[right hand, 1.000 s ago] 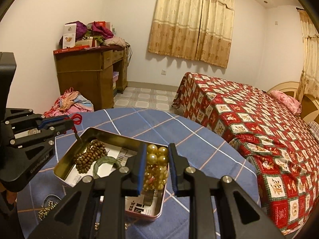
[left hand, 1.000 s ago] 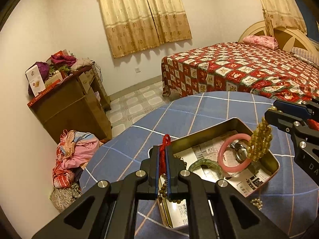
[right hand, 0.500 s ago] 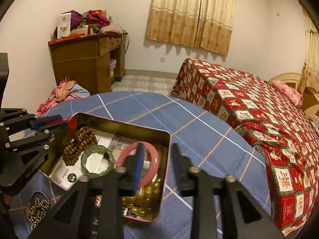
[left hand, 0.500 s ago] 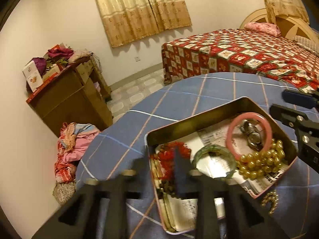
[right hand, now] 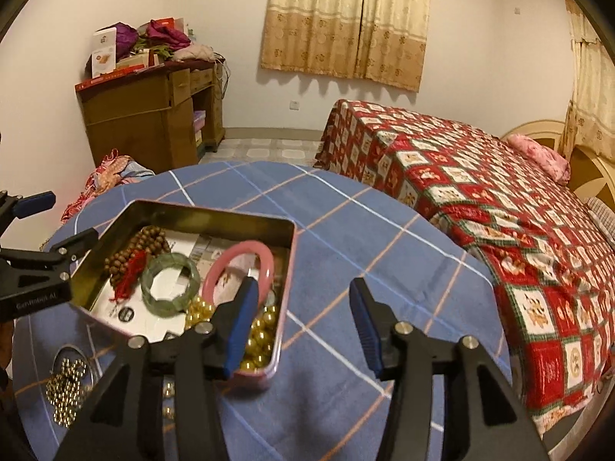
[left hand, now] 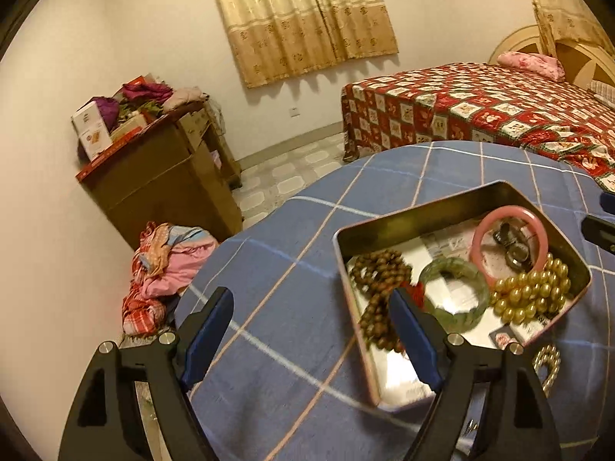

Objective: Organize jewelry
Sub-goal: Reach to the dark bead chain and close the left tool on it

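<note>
An open metal tin sits on the blue checked tablecloth. In it lie brown wooden beads with a red tassel, a green bangle, a pink bangle, a watch and big gold beads. My left gripper hovers over the tin's left end, its jaws opening wide and gripping nothing. My right gripper straddles the tin's right wall, its jaws opening too, with its left finger above the gold beads. Neither holds anything.
A small gold bead chain lies on the cloth outside the tin, near me. Beyond the round table's edge are a bed with a red quilt, a wooden desk piled with things and a heap of clothes on the floor.
The left gripper let go of the tasselled brown beads and the right one of the gold beads; both strings now lie in the tin. Both sets of jaws spread and both grippers sank toward the tin.
</note>
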`<state>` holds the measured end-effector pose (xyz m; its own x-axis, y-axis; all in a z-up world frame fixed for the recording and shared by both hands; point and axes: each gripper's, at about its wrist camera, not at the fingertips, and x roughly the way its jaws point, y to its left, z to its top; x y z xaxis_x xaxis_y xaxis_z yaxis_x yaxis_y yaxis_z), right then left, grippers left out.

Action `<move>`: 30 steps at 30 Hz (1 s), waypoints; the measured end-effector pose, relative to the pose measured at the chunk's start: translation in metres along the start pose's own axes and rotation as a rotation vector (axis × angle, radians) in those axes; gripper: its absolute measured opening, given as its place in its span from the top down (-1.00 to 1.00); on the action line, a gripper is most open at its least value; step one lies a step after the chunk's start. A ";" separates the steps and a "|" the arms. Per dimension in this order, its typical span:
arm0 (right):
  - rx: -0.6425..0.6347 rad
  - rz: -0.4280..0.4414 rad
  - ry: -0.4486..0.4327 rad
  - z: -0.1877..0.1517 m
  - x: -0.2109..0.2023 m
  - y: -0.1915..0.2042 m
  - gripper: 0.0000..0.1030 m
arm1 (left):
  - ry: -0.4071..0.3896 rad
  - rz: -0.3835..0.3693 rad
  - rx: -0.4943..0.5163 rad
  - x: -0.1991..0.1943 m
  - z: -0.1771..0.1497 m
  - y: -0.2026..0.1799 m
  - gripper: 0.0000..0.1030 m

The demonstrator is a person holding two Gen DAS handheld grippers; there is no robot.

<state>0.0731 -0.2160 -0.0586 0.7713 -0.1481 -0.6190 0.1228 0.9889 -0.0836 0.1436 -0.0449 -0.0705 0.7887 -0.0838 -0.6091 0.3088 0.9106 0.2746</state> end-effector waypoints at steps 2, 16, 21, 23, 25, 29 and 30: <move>0.006 -0.002 0.012 -0.006 -0.006 0.000 -0.04 | -0.001 -0.002 -0.004 -0.007 -0.009 0.003 -0.61; -0.006 0.049 0.076 -0.057 -0.029 0.021 -0.24 | 0.076 0.041 0.024 -0.026 -0.087 0.003 -0.61; -0.024 0.072 0.090 -0.057 -0.024 0.035 -0.24 | 0.098 0.030 0.033 -0.016 -0.089 0.002 -0.61; -0.046 0.073 0.104 -0.056 -0.017 0.043 -0.24 | 0.107 0.030 0.046 -0.013 -0.089 -0.001 -0.61; -0.064 0.070 0.123 -0.056 -0.009 0.049 -0.24 | 0.108 0.020 0.051 -0.012 -0.090 -0.003 -0.61; -0.067 0.073 0.174 -0.058 0.006 0.052 -0.24 | 0.112 0.001 0.044 -0.016 -0.091 -0.003 -0.61; -0.064 0.074 0.178 -0.059 0.006 0.051 -0.24 | 0.108 -0.004 0.038 -0.019 -0.091 -0.002 -0.61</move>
<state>0.0467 -0.1659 -0.1129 0.6532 -0.0766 -0.7533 0.0257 0.9965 -0.0790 0.0799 -0.0085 -0.1271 0.7262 -0.0418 -0.6862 0.3336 0.8942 0.2985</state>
